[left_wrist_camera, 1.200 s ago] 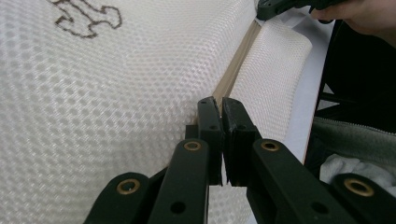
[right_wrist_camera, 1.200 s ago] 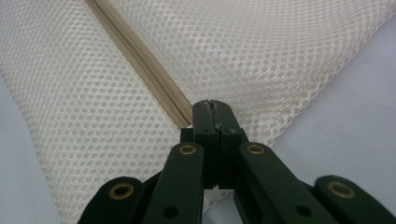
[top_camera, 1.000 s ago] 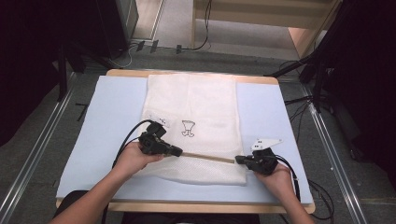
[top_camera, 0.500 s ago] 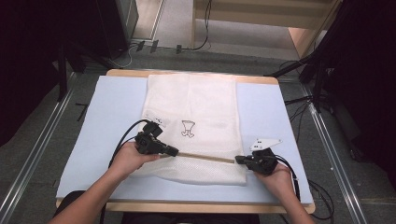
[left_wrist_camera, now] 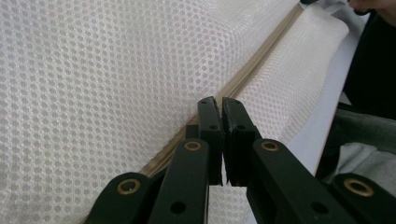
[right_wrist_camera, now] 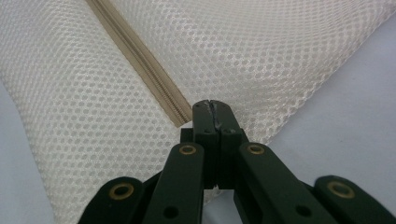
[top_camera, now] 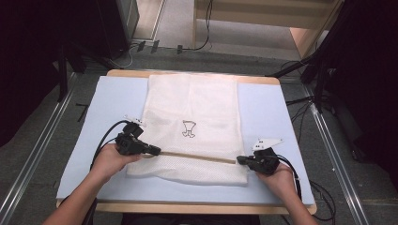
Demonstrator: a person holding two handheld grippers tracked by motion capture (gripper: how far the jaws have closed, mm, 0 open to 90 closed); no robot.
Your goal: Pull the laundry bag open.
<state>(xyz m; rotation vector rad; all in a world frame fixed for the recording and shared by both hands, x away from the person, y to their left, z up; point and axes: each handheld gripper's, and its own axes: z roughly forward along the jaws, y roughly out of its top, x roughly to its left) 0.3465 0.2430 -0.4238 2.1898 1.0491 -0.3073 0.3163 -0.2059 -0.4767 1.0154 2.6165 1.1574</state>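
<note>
Grey floor with cables and metal rails surrounds a wooden table (top_camera: 197, 206) topped by a pale blue mat (top_camera: 112, 101). On the mat lies a white mesh bag (top_camera: 192, 105), filling the middle of the high view from the far edge down to the lower centre, with a small black drawing (top_camera: 188, 129) printed near its middle. A beige zipper (top_camera: 197, 157) runs across the bag's lower part, from left of centre to right of centre.

Left gripper (top_camera: 152, 151) sits at the zipper's left end, in the lower left of the frame, held by the person's left hand (top_camera: 110, 159); a black cable loops from it. Seen from its own camera, the left gripper (left_wrist_camera: 223, 105) has its jaws clenched right at the zipper line — whether a pull tab sits between them cannot be told.

Right gripper (top_camera: 240, 160) lies at the zipper's right end, lower right of the frame, in the right hand (top_camera: 277, 176), a grey plate on top. From its own camera the right gripper (right_wrist_camera: 212, 105) is clenched on the zipper (right_wrist_camera: 140, 60) end — the tape stops just at the jaw tips, mesh on either side.
</note>
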